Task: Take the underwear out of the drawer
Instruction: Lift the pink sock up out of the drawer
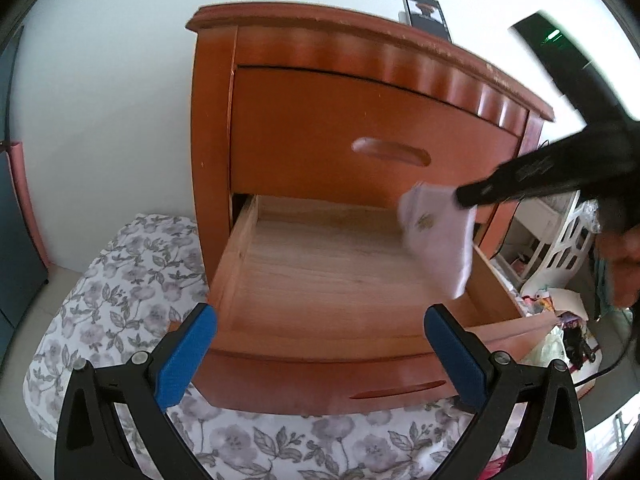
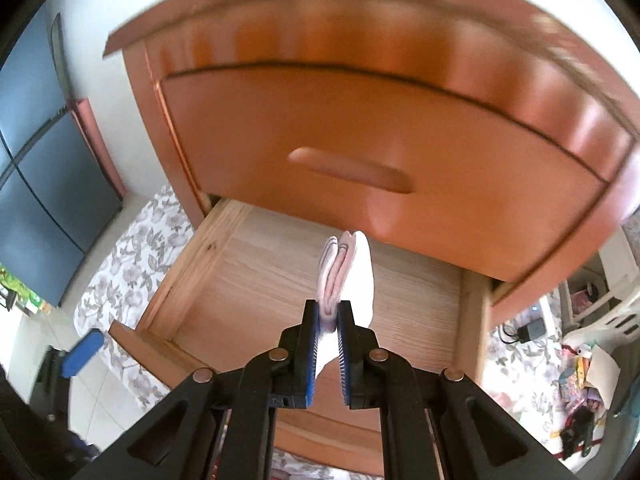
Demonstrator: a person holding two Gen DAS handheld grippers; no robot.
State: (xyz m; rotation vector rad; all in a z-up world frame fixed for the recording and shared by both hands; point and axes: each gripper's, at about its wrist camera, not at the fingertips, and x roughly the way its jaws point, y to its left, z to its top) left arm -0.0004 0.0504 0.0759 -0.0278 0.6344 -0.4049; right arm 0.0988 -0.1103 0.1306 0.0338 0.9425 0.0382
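Underwear [image 2: 347, 272] hangs clear above the floor of the open lower drawer [image 1: 320, 264], pinched in the right gripper [image 2: 329, 316], whose blue pads are closed on a fold of it. The left gripper [image 1: 320, 354] has its jaws spread wide with nothing between them, just in front of the drawer's front panel.

The hold looks slim: only a narrow bunch of cloth sits between the pads, so a quick swing could let it slide out and drop back into the drawer. The loose lower end dangles close to the drawer's right wall and could snag on that wooden edge if it is carried out low on that side. The upper drawer front [image 1: 376, 136] overhangs close behind, so lifting toward it could brush the cloth against it.

It is a small folded piece, white to pale lilac, with pinkish inner layers and a small printed motif on one face. It looks thin, soft and limp.
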